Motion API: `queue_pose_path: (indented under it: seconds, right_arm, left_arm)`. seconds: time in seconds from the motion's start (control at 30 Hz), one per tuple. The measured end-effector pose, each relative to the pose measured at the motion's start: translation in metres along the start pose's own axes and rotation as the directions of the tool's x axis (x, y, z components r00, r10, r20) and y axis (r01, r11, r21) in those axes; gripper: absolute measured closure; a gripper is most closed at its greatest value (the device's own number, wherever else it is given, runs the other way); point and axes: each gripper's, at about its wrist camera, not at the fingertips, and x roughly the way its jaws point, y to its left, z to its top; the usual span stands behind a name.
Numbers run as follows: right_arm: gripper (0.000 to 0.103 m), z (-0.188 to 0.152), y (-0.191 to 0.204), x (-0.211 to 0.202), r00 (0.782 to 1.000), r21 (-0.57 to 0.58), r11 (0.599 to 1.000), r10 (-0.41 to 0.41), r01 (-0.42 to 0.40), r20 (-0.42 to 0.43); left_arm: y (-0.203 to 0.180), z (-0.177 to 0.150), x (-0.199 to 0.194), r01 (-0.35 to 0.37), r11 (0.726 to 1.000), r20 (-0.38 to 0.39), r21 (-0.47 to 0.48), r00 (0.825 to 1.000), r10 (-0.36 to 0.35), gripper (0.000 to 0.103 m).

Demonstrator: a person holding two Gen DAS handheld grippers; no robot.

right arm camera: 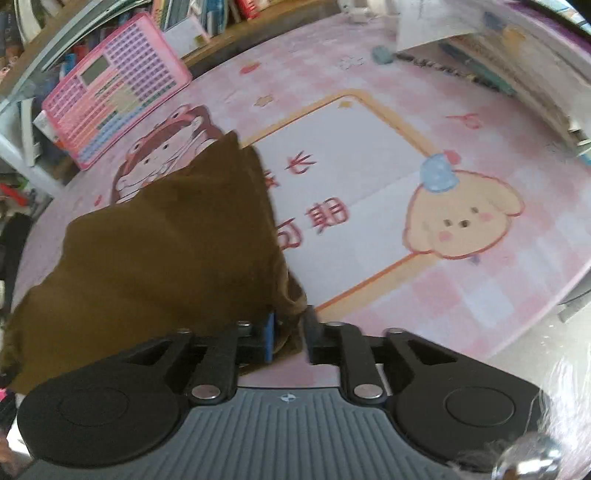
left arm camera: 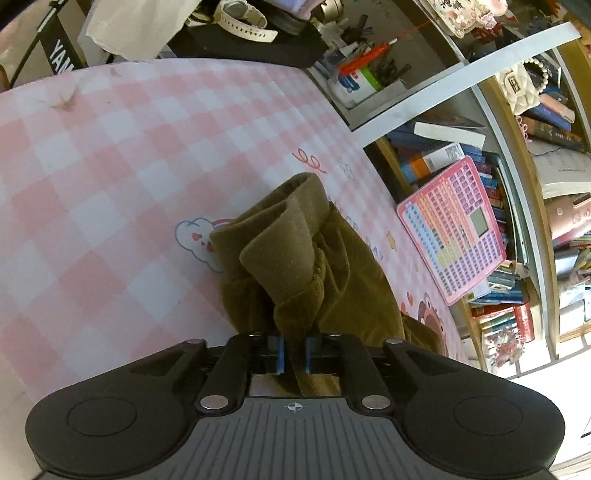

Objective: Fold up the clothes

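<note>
An olive-brown garment (left arm camera: pixel 295 266) hangs bunched above the pink checked table mat (left arm camera: pixel 110 177). My left gripper (left arm camera: pixel 294 356) is shut on a fold of it, with cloth pinched between the blue pads. In the right wrist view the same garment (right arm camera: pixel 159 251) spreads to the left, lifted over the cartoon mat (right arm camera: pixel 406 155). My right gripper (right arm camera: pixel 290 338) is shut on its corner.
A pink keyboard toy (left arm camera: pixel 454 229) leans against bookshelves (left arm camera: pixel 517 184) at the mat's edge; it also shows in the right wrist view (right arm camera: pixel 114 85). A white watch (left arm camera: pixel 240 18) and clutter lie at the far end. Papers and books (right arm camera: pixel 498 55) sit at the right.
</note>
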Motion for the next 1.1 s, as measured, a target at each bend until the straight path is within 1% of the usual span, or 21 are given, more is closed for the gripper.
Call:
queue_pose_path:
  seconds: [0.03, 0.07, 0.1, 0.17, 0.2, 0.27, 0.33, 0.37, 0.47, 0.57, 0.67, 0.77, 0.83, 0.87, 0.9, 0.93, 0.97, 1.03, 1.1]
  right_arm:
    - [0.071, 0.0, -0.001, -0.002, 1.0, -0.002, 1.0, -0.019, 0.019, 0.012]
    - [0.068, 0.001, -0.001, -0.006, 0.999, 0.003, 0.999, -0.034, 0.034, 0.03]
    - [0.067, 0.002, -0.001, -0.01, 0.998, 0.008, 0.999, -0.05, 0.049, 0.048]
    - [0.064, 0.004, -0.001, -0.015, 0.995, 0.028, 0.998, -0.065, 0.063, 0.074]
    - [0.062, 0.005, 0.002, -0.018, 0.994, 0.02, 0.998, -0.069, 0.067, 0.09]
    - [0.059, 0.006, 0.008, -0.024, 0.99, 0.004, 0.997, -0.077, 0.077, 0.121]
    - [0.052, 0.004, 0.022, -0.026, 0.987, -0.062, 0.994, -0.077, 0.086, 0.143]
    - [0.051, 0.003, 0.029, -0.027, 0.985, -0.094, 0.991, -0.076, 0.091, 0.154]
    - [0.051, -0.003, 0.044, -0.02, 0.987, -0.178, 0.979, -0.071, 0.096, 0.141]
    - [0.051, -0.006, 0.046, -0.008, 0.991, -0.164, 0.982, -0.077, 0.095, 0.111]
    - [0.052, -0.008, 0.042, 0.006, 0.989, -0.152, 0.979, -0.121, 0.133, 0.087]
    - [0.061, -0.007, 0.035, 0.017, 0.988, -0.158, 0.975, -0.147, 0.154, 0.054]
    - [0.069, -0.006, 0.03, 0.022, 0.99, -0.165, 0.976, -0.137, 0.142, 0.043]
    - [0.071, -0.005, 0.029, 0.023, 0.991, -0.177, 0.976, -0.124, 0.13, 0.046]
    - [0.076, -0.003, 0.028, 0.024, 0.993, -0.191, 0.974, -0.112, 0.119, 0.048]
    - [0.082, 0.0, 0.027, 0.025, 0.994, -0.2, 0.975, -0.095, 0.102, 0.049]
    - [0.083, 0.004, 0.026, 0.027, 0.996, -0.205, 0.975, -0.077, 0.085, 0.047]
    - [0.084, 0.014, 0.028, 0.033, 0.996, -0.225, 0.971, -0.072, 0.084, 0.061]
    - [0.084, 0.025, 0.03, 0.039, 0.993, -0.246, 0.964, -0.083, 0.101, 0.084]
  left_arm:
    - [0.0, 0.0, -0.004, -0.01, 1.0, 0.011, 0.004, 1.0, 0.01, 0.08]
    - [0.0, 0.0, -0.008, -0.027, 1.0, 0.026, 0.01, 0.999, 0.026, 0.071]
    - [0.001, 0.0, -0.012, -0.046, 0.999, 0.04, 0.017, 0.998, 0.045, 0.066]
    - [0.001, -0.001, -0.02, -0.08, 0.996, 0.067, 0.034, 0.995, 0.077, 0.051]
    - [0.001, -0.001, -0.023, -0.092, 0.995, 0.077, 0.039, 0.993, 0.089, 0.048]
    - [0.001, -0.004, -0.027, -0.112, 0.993, 0.088, 0.044, 0.99, 0.108, 0.037]
    - [0.0, -0.006, -0.028, -0.134, 0.99, 0.094, 0.046, 0.987, 0.129, 0.031]
    - [0.0, -0.007, -0.028, -0.14, 0.989, 0.092, 0.049, 0.987, 0.135, 0.03]
    - [0.001, -0.009, -0.026, -0.143, 0.988, 0.081, 0.051, 0.987, 0.139, 0.03]
    - [0.004, -0.011, -0.023, -0.127, 0.991, 0.073, 0.036, 0.99, 0.124, 0.03]
    - [0.005, -0.011, -0.018, -0.109, 0.994, 0.069, 0.015, 0.992, 0.107, 0.027]
    - [0.002, -0.009, -0.011, -0.097, 0.995, 0.071, 0.005, 0.993, 0.096, 0.027]
    - [-0.001, -0.01, -0.006, -0.083, 0.997, 0.078, 0.0, 0.994, 0.083, 0.03]
    - [-0.003, -0.011, -0.003, -0.087, 0.996, 0.084, 0.0, 0.993, 0.087, 0.046]
    - [-0.006, -0.012, 0.001, -0.103, 0.995, 0.085, 0.0, 0.991, 0.102, 0.057]
    - [-0.007, -0.013, 0.006, -0.119, 0.993, 0.078, -0.003, 0.99, 0.119, 0.075]
    - [-0.01, -0.014, 0.011, -0.128, 0.992, 0.076, -0.008, 0.989, 0.128, 0.08]
    - [-0.016, -0.017, 0.017, -0.132, 0.991, 0.074, -0.011, 0.988, 0.133, 0.084]
    - [-0.024, -0.019, 0.022, -0.134, 0.991, 0.07, 0.003, 0.989, 0.133, 0.084]
